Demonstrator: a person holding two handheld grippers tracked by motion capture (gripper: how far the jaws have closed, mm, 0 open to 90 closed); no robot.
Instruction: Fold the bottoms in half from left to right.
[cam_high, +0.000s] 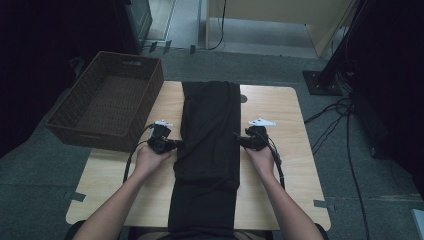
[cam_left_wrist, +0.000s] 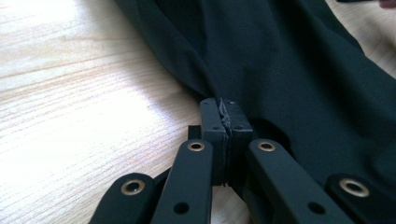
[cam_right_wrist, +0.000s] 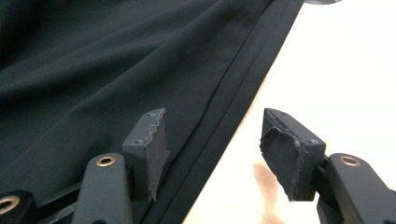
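Observation:
A long black garment lies lengthwise down the middle of the wooden table, its near end hanging over the front edge. My left gripper sits at the garment's left edge, shut on a pinch of the black cloth; the pads meet with fabric between them. My right gripper is at the garment's right edge, open; one fingertip rests above the black cloth, the other over bare wood beside the seamed edge.
A dark brown wicker basket stands on the table's back left corner, partly overhanging. Black cables run over the grey floor on the right. A stand base sits behind the table at the right.

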